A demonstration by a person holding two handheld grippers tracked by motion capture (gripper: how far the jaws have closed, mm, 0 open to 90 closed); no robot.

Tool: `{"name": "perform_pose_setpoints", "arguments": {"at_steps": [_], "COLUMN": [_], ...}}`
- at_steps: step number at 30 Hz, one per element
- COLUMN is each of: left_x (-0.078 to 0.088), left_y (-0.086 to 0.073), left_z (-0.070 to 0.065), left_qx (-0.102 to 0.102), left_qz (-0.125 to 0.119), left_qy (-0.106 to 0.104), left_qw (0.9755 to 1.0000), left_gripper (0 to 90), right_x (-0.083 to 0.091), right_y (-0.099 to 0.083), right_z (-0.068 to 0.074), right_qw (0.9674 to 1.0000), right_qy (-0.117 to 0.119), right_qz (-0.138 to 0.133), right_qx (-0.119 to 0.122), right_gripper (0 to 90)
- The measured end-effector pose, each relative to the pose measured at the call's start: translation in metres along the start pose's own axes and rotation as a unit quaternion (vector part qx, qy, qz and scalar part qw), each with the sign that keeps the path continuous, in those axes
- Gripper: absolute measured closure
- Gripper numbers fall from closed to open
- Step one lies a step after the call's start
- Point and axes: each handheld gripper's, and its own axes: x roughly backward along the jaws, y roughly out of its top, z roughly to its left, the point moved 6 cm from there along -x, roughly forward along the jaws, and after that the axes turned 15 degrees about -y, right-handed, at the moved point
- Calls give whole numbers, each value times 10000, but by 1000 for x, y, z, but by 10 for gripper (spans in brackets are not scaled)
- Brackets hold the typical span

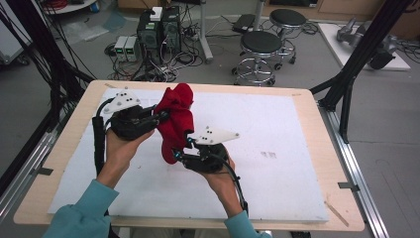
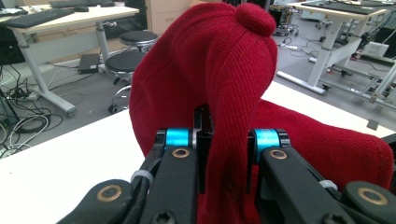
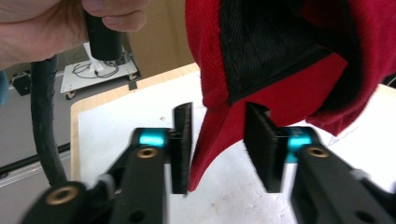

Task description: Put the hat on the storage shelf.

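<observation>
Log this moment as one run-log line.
left gripper: shut on red knit hat | right gripper: open, jaws either side of hat's lower edge | hat: lifted above white table

Red knit hat (image 1: 176, 116) with black lining, white mat (image 1: 277, 163), pale wood table (image 1: 317, 129)

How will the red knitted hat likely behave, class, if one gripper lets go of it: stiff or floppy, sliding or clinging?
The red knitted hat is probably floppy: it droops in folds below the left gripper. It looks light, since a thin pinched fold carries it. Its ribbed knit would likely cling to the white tabletop rather than slide. The right gripper stands open around its hem.
</observation>
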Motion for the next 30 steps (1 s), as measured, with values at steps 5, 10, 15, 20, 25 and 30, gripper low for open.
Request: {"name": "perform_pose_setpoints", "arguments": {"at_steps": [5,10,15,20,25,30], "left_x": [1,0,2,3,6,13], "left_y": [0,0,0,0,-3,-9], "left_z": [0,0,0,2,7,11], "left_qx": [-23,-58,-98,177,246,247], "left_qz": [-4,-15,-24,-120,-159,-205], "left_qy": [-12,-111,-199,-420,-453,-492], "left_qw": [10000,9999,9998,9989,9985,9983], "left_gripper": [838,837,827,488,80,81], "right_x": [-1,1,3,5,6,5], "right_y": [1,1,2,2,2,2], "right_z": [-1,-5,-5,-7,-10,-12], "right_qw": [10000,9999,9999,9998,9996,9994], "right_qy": [31,-16,-146,-192,-259,-330], "right_qz": [24,16,-19,-70,-58,-37], "right_qx": [-72,-139,-46,-67,-84,-51], "right_gripper": [819,840,844,845,845,845]}}
